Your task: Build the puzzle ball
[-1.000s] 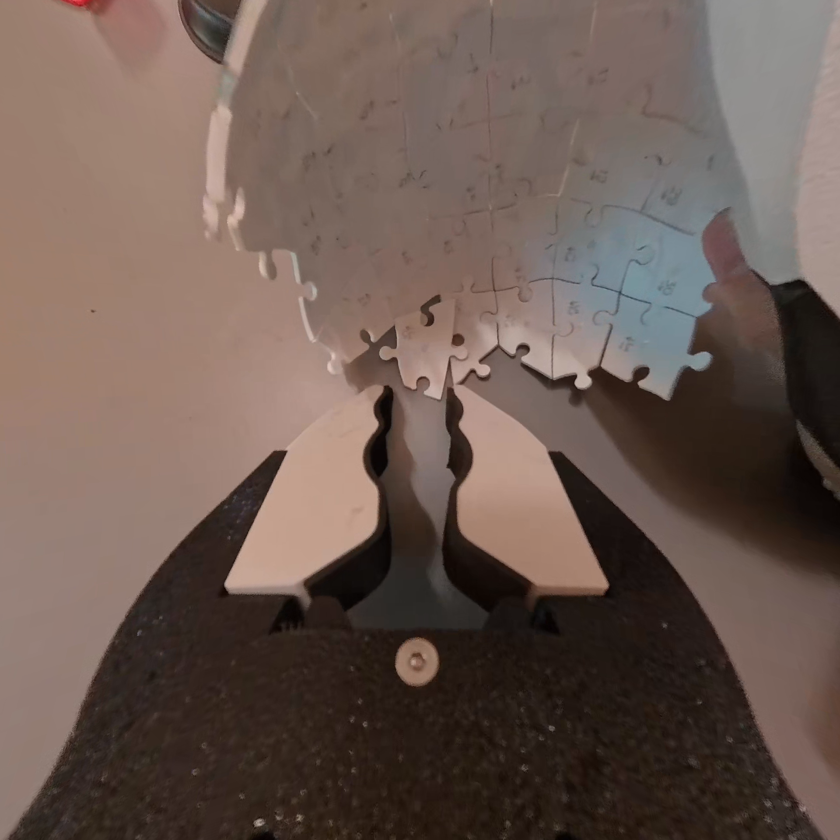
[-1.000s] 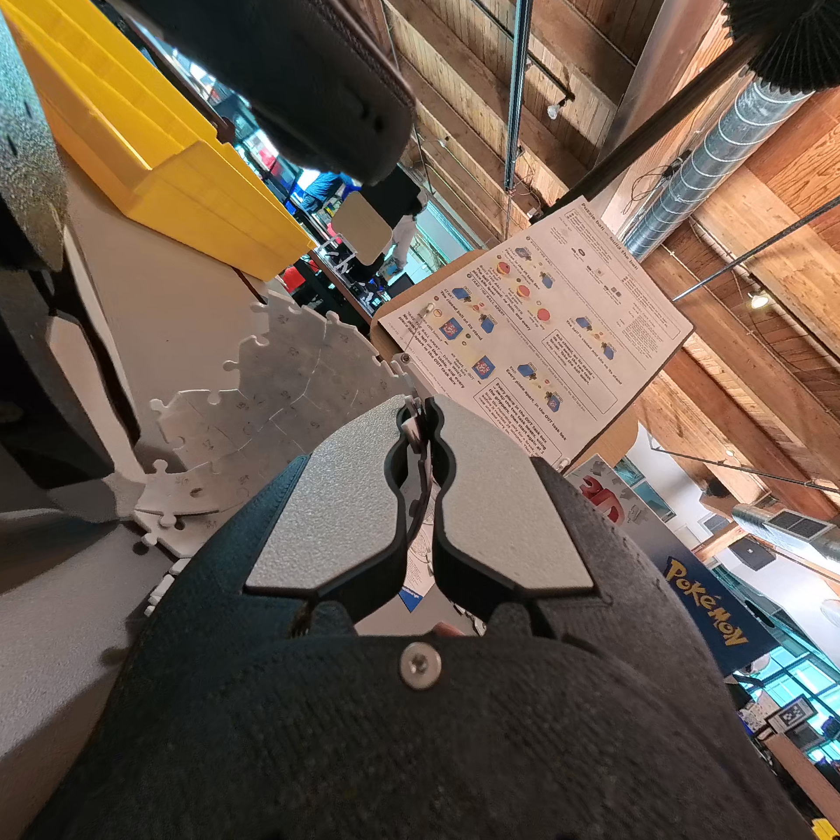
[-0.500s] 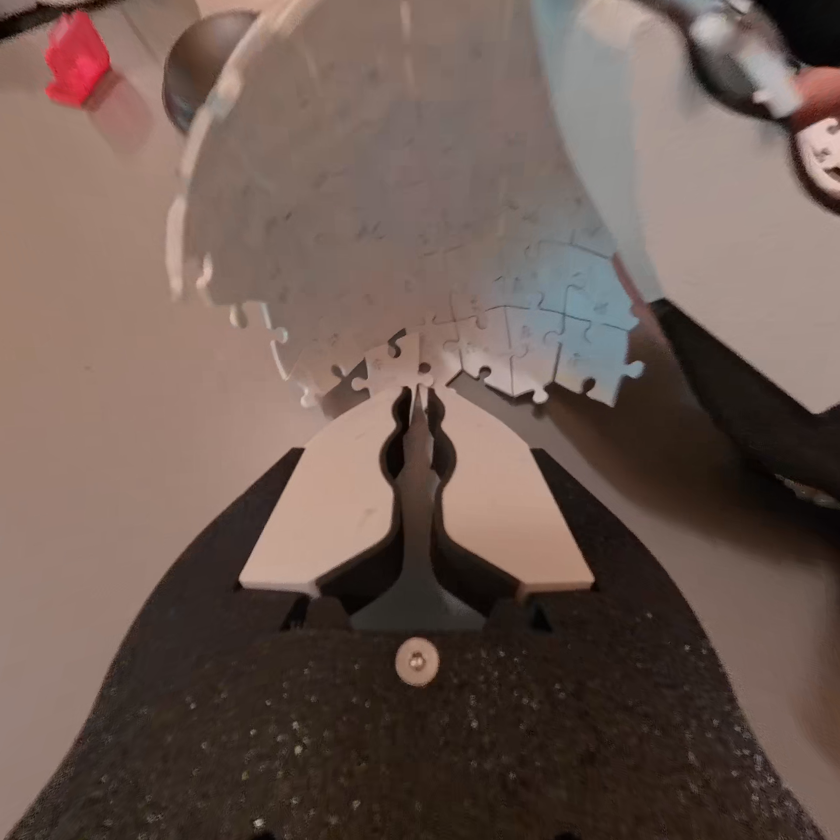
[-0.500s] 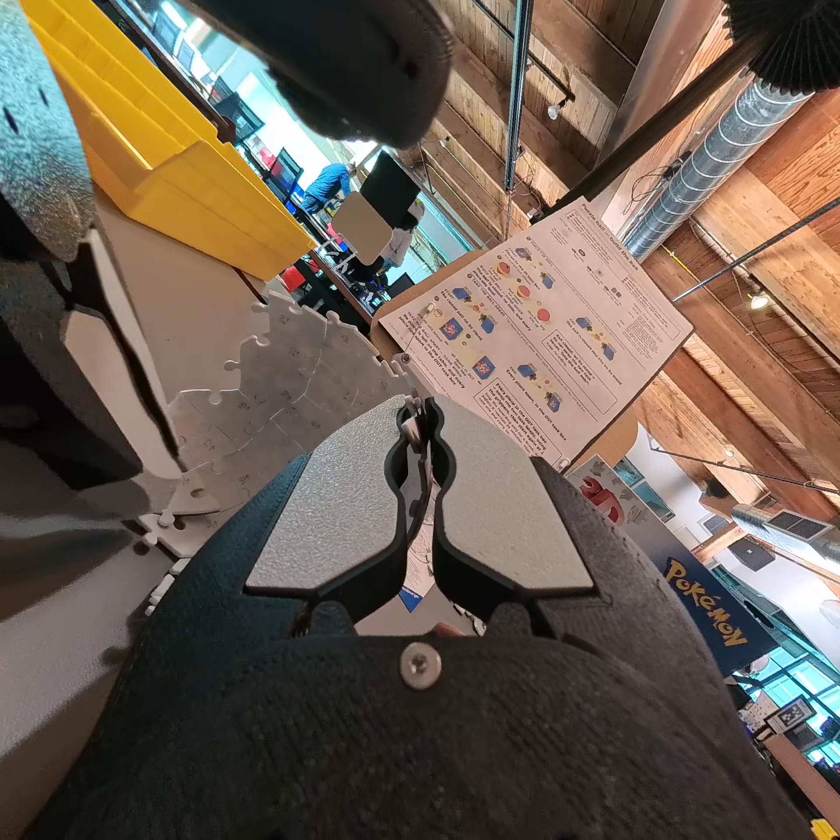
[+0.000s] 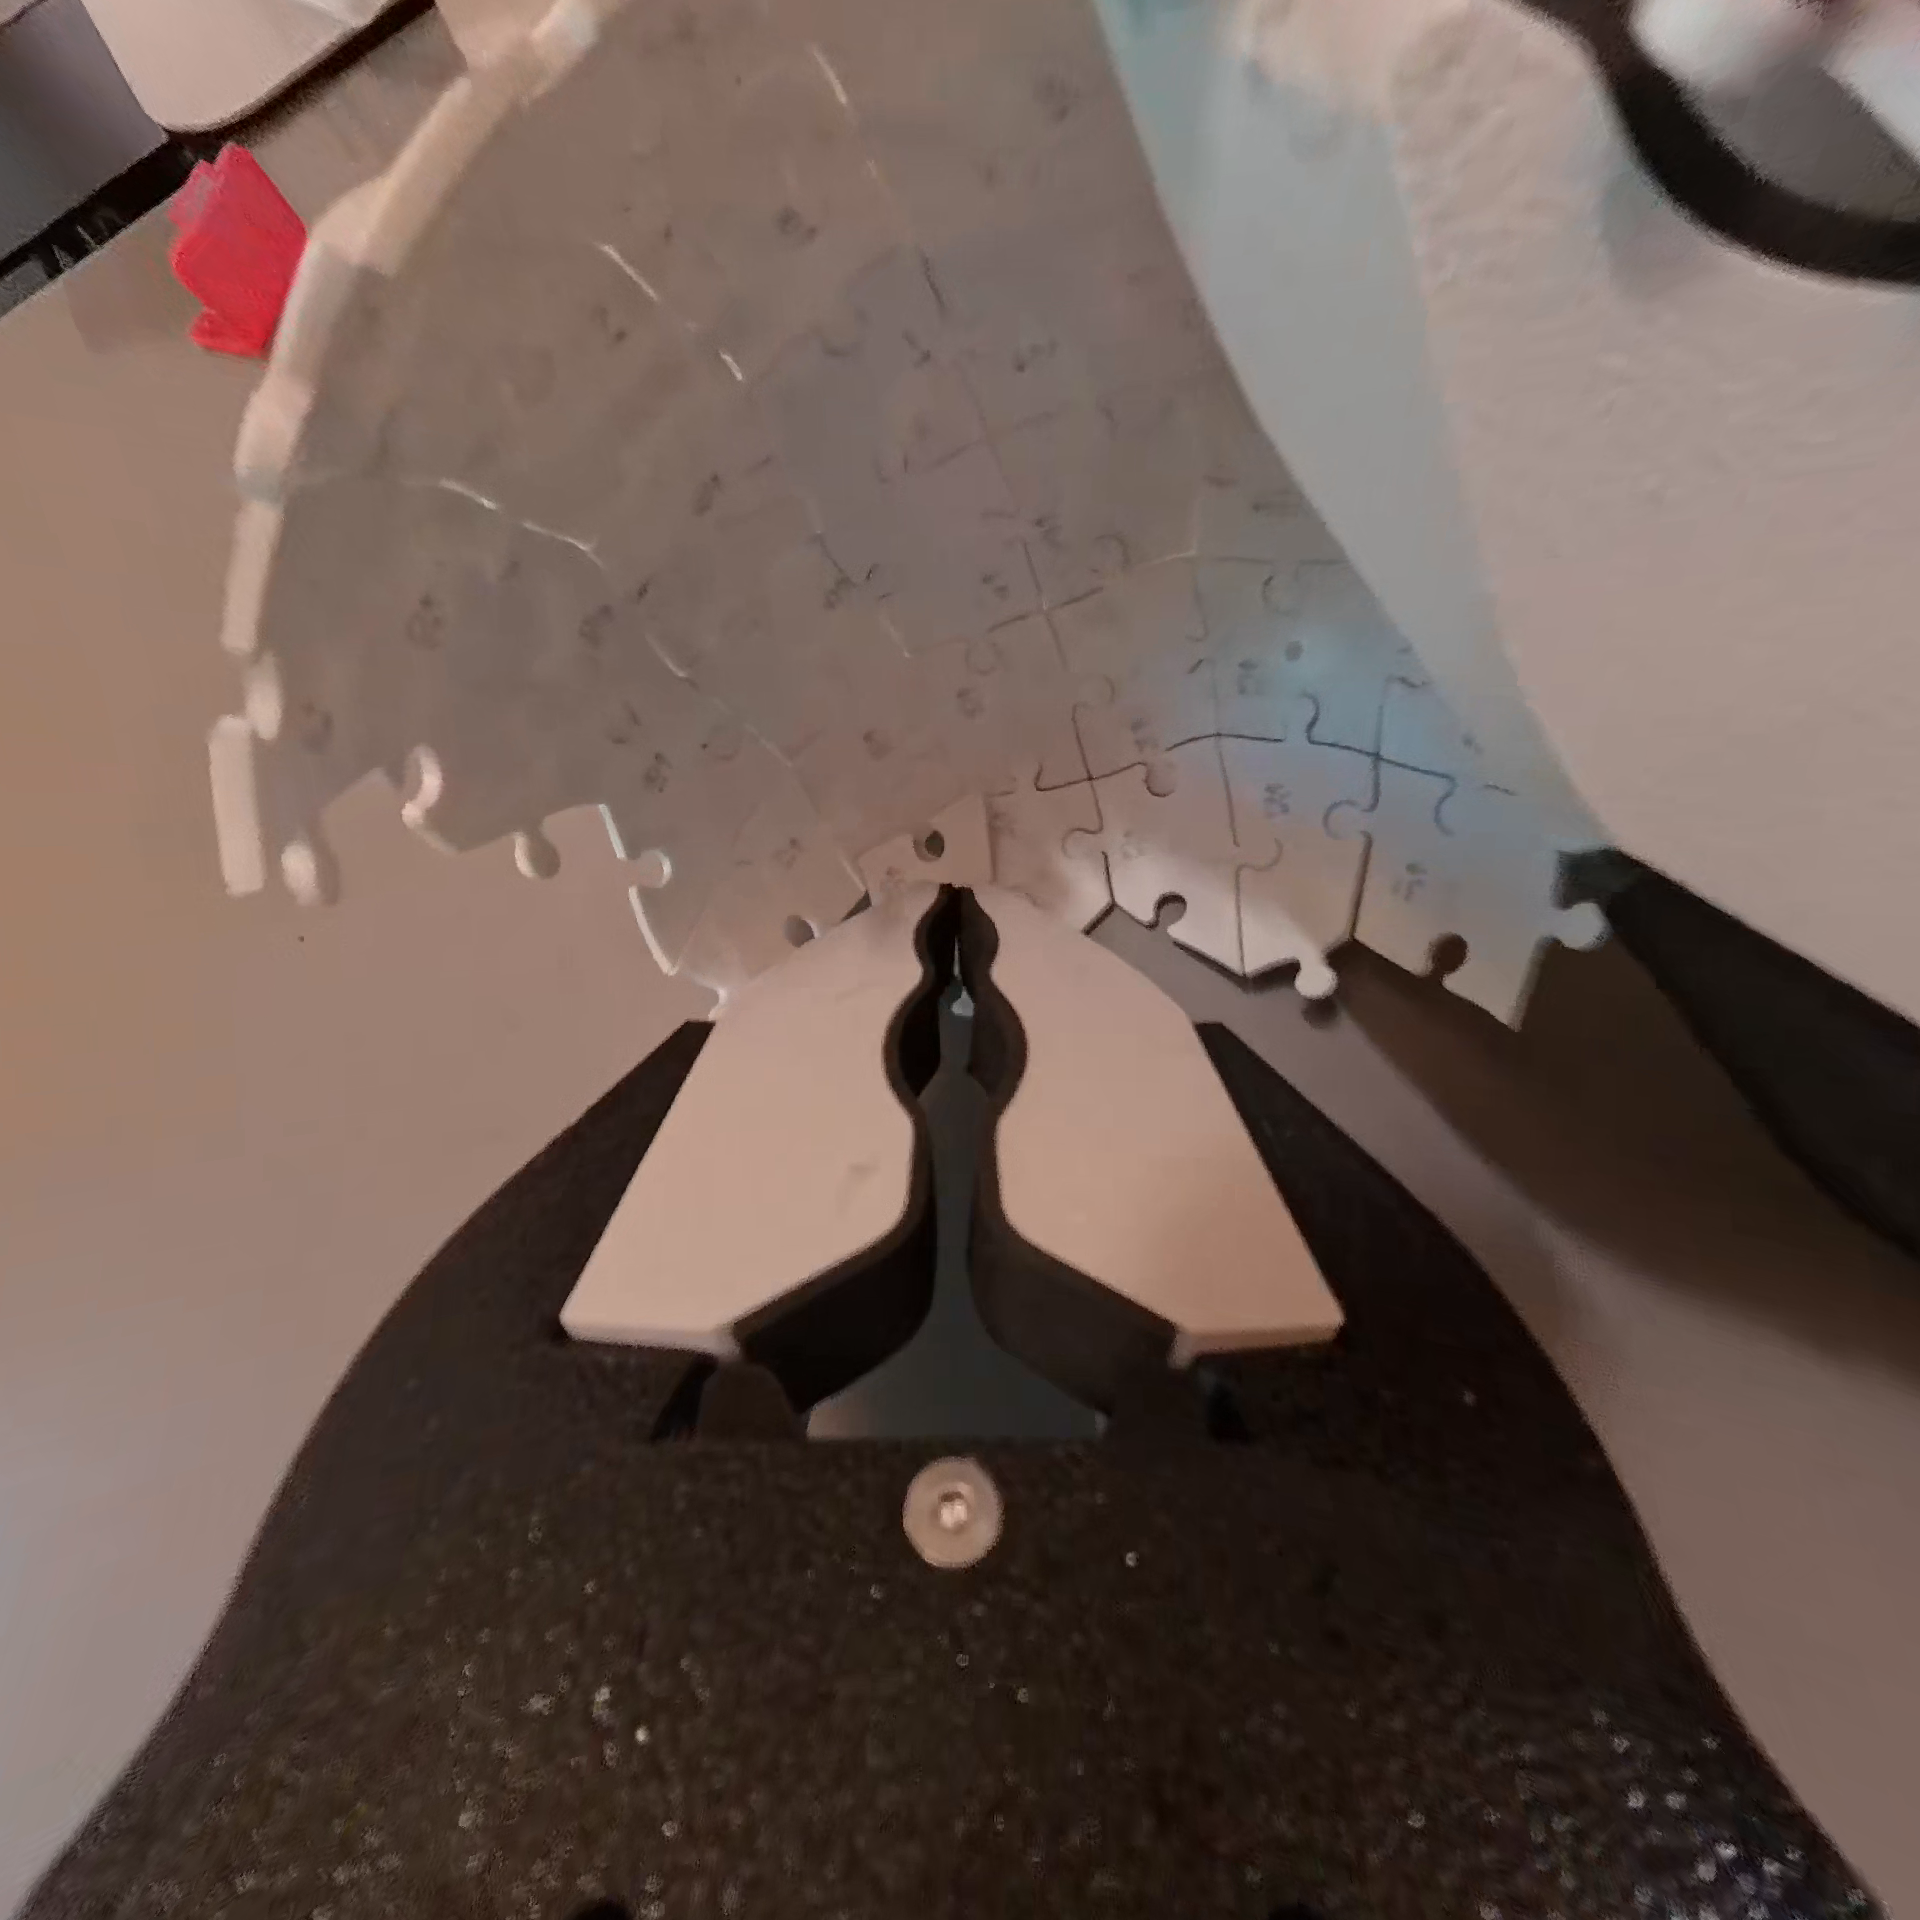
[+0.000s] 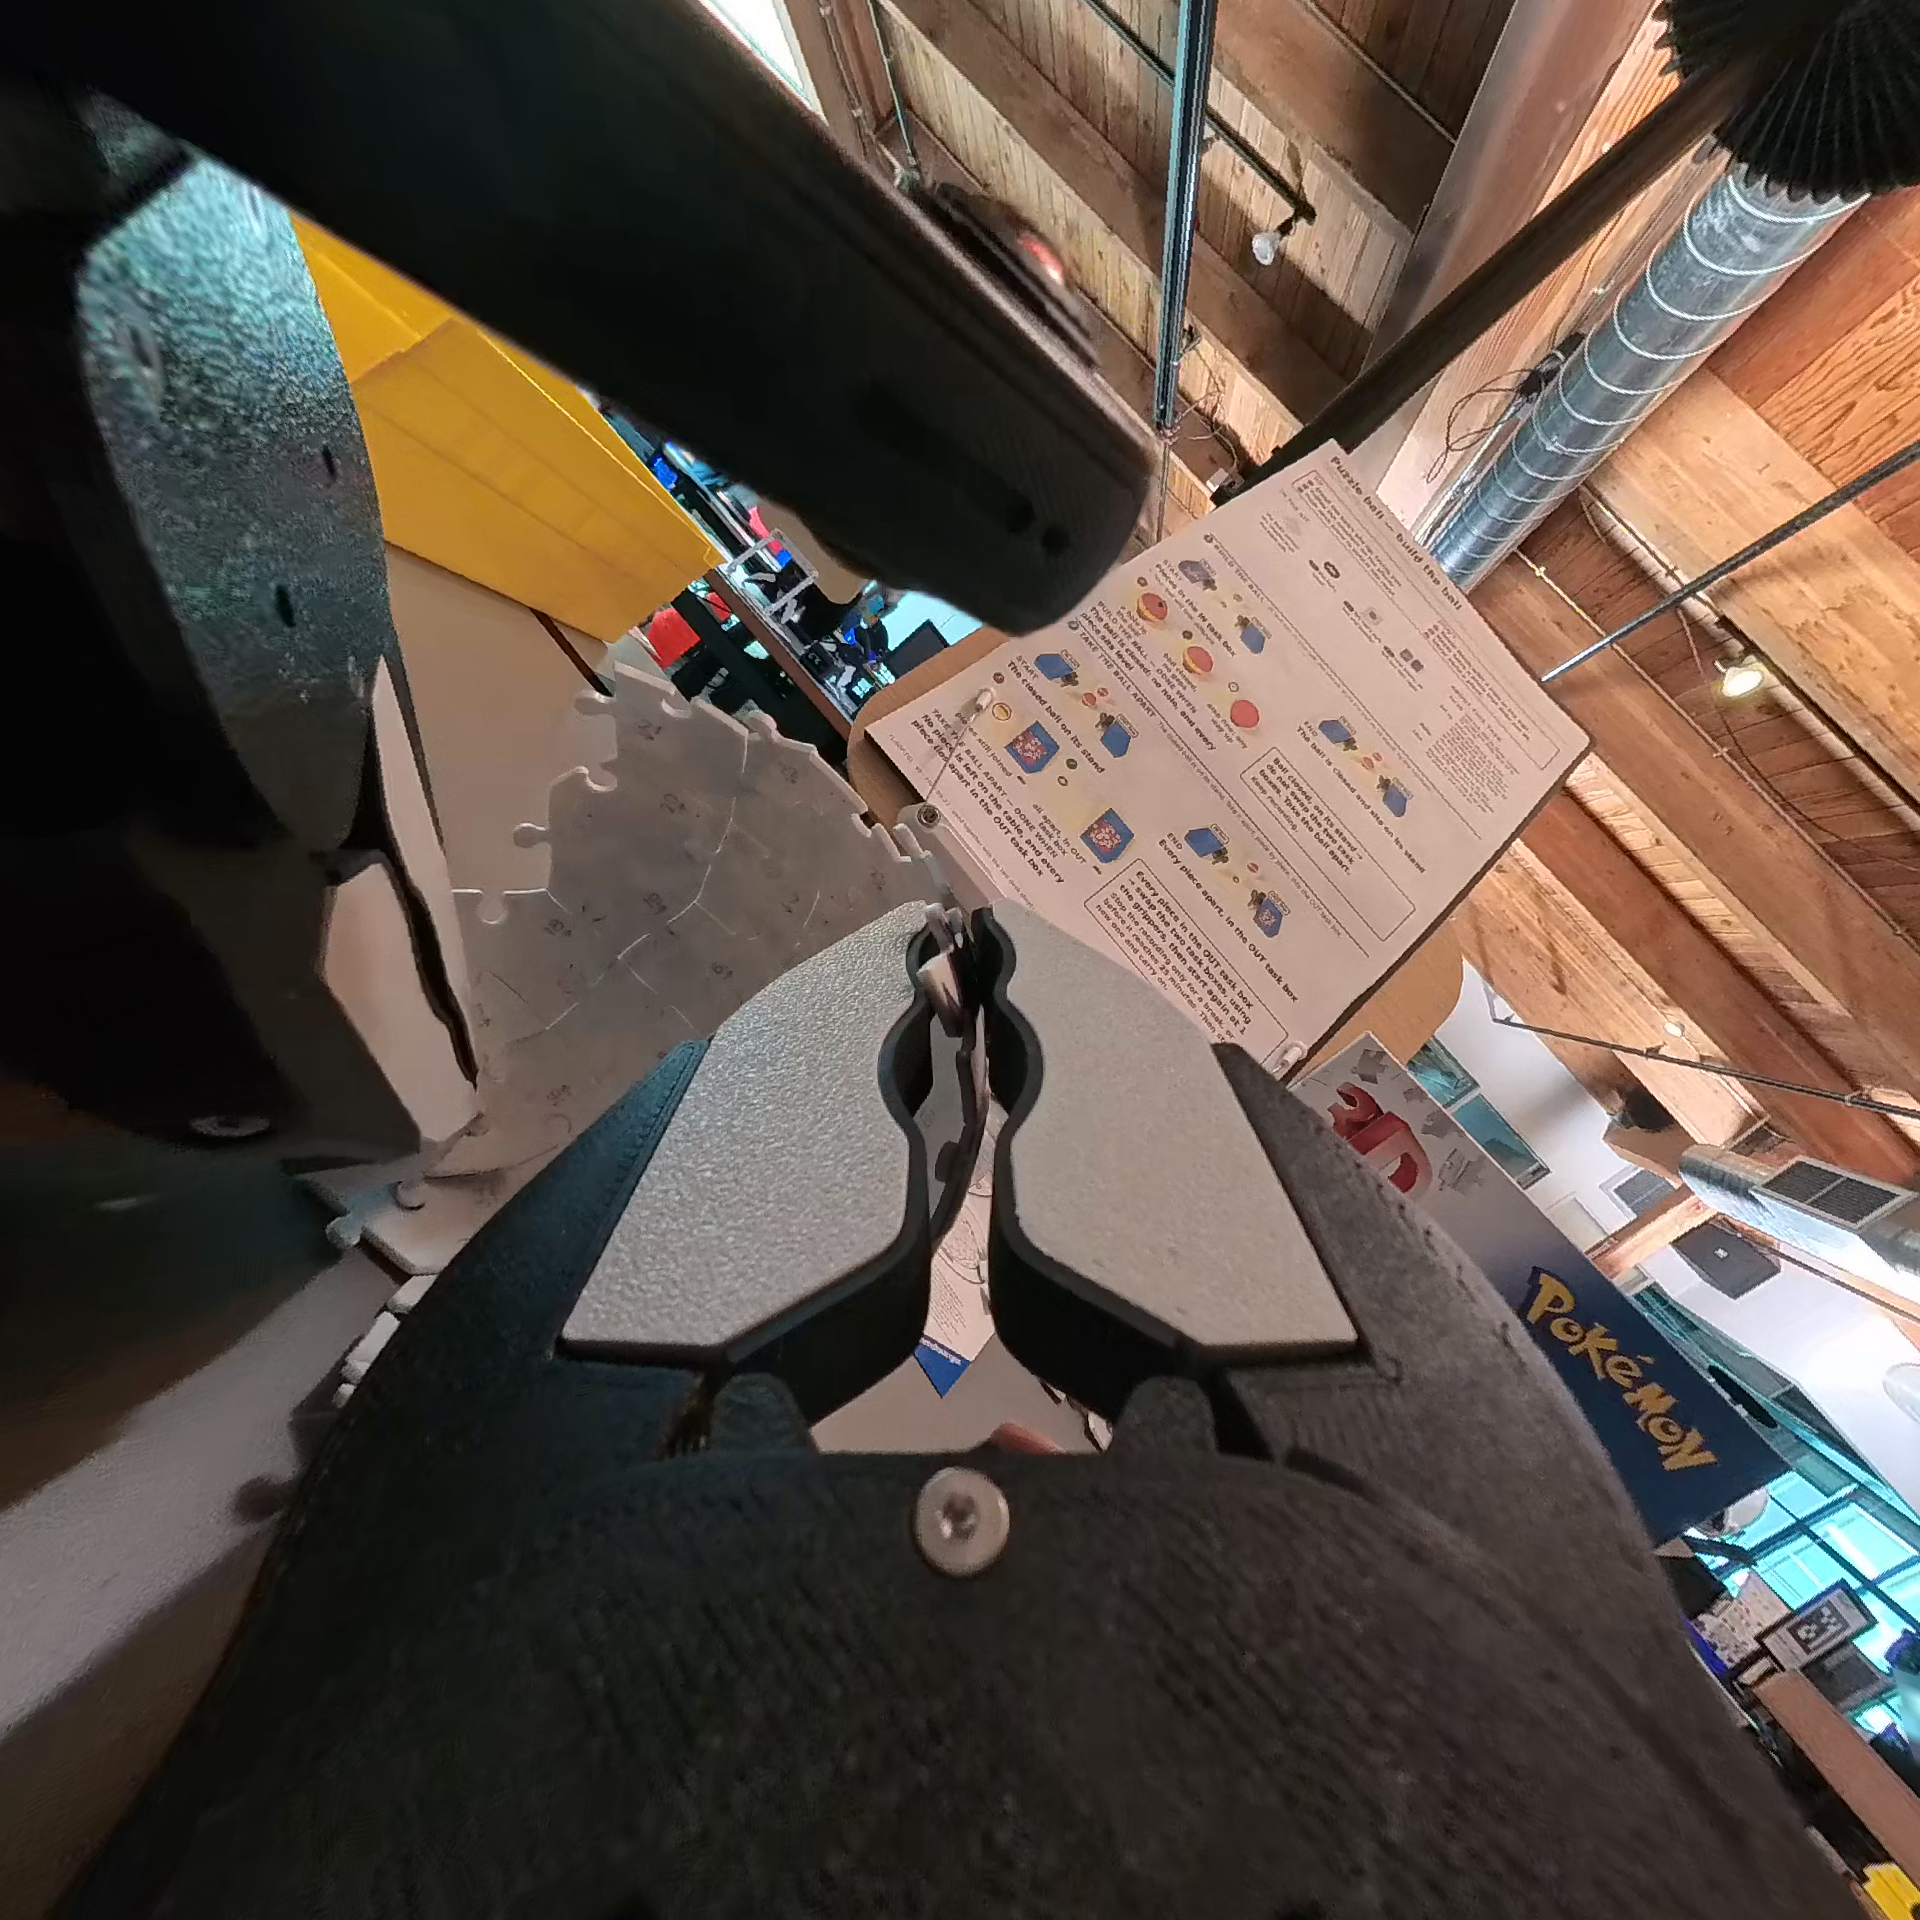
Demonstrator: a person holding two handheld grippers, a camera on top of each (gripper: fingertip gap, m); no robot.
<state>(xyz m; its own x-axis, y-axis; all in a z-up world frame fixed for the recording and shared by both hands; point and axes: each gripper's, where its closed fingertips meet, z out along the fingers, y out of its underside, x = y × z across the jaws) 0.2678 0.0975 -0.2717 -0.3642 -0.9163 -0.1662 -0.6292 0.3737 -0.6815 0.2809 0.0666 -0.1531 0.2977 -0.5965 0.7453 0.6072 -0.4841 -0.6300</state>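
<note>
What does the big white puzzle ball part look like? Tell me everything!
The puzzle ball part is a curved white shell of many interlocked pieces, like part of a bowl. It looks like thin, stiff plastic with faint marks on each piece. Its lower edge is jagged with knobs and notches, so it is unfinished. It is held up above the tan table, tilted. The left tool is shut on its bottom edge. The right tool is shut at its other edge, though that contact is hard to see.
</note>
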